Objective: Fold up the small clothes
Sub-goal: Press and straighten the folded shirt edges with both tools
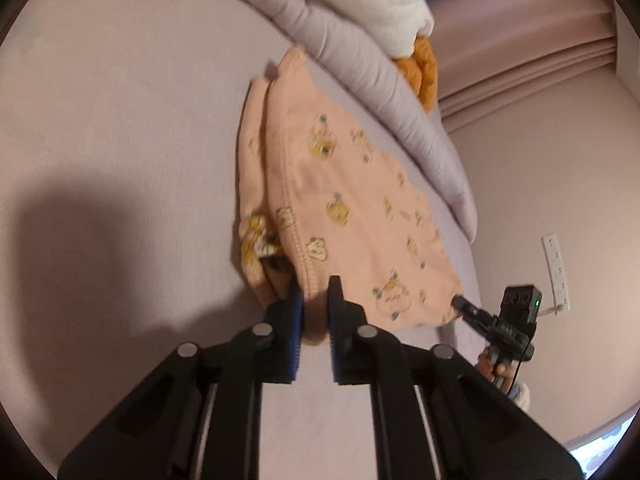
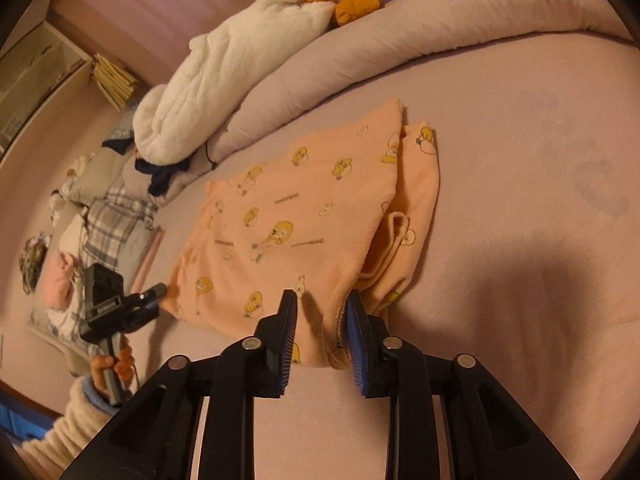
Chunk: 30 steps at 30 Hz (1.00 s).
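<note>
Peach printed garment (image 1: 344, 200) lies partly folded on the pink bed (image 1: 120, 120), just below the rolled duvet (image 1: 380, 80) at 1 o'clock. Left gripper (image 1: 316, 296) is pinched nearly shut on the near hem corner at 6 o'clock; fabric bunches between the pads. Right gripper (image 2: 322, 304) is likewise almost closed on the other near corner. Risk: each bite looks shallow and may catch only the top layer, so a lift could split the layers or drop a corner, skewing the fold. Uneven pulling could also drag the garment into the duvet.
</note>
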Available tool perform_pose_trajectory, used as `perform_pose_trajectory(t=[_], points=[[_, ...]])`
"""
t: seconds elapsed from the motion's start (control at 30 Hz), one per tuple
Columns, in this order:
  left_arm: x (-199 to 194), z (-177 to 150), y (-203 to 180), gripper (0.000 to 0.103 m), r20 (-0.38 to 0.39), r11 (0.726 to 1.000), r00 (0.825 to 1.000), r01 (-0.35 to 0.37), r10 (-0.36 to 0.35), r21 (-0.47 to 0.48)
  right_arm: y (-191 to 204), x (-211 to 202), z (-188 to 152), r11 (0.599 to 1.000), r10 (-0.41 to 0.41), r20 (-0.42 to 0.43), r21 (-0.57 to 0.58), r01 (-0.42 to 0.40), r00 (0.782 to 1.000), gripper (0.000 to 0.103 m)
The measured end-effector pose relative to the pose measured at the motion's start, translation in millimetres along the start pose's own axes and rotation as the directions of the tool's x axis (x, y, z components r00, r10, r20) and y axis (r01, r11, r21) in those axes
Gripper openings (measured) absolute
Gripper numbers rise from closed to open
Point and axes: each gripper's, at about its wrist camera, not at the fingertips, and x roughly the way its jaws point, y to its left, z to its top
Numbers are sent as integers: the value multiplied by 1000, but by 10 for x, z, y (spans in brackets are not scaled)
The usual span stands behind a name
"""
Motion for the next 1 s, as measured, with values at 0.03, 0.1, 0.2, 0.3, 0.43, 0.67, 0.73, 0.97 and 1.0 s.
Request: perform_pose_trajectory(t=[0.03,0.1,0.2,0.3,0.43,0.67,0.73,0.97,1.0], points=[[-4,-19,-7,8,-13,1000,1000,-25,25,14,-6,17,-9,1000,-8,-10,1,8,1000,7],[-55,-35,-10,7,-22,998,998,-49,50,45,2,18,-38,1000,-14,-24,-7,14,1000,6],[-119,-43,68,7,-34,991,994,-105,108,78,15,-112,-102,999,-22,-10,-26,22,1000,5],[-103,-67,198,8,-53,991,991,-118,122,63,-62,-96,-199,997,-66,-64,-32,64,996,5],[-157,-105,178,12,-53,986,987,-150,154,73,-129,36,-205,994,-110,-109,-9,110,988,5],[-419,-47,-56,8,7,960,976,-217,220,178,114,-390,-42,968,-226,74,-97,232,971,6],[-300,30,-183,8,14,966,985,-171,172,192,234,-363,16,973,-175,97,-137,187,980,7],[588,32,-581,8,-67,936,984,-135,165,325,438,509,331,946,-230,19,-229,229,973,7],[675,-22,-564,8,-75,919,976,-167,206,358,422,580,350,942,-249,12,-229,245,968,7]])
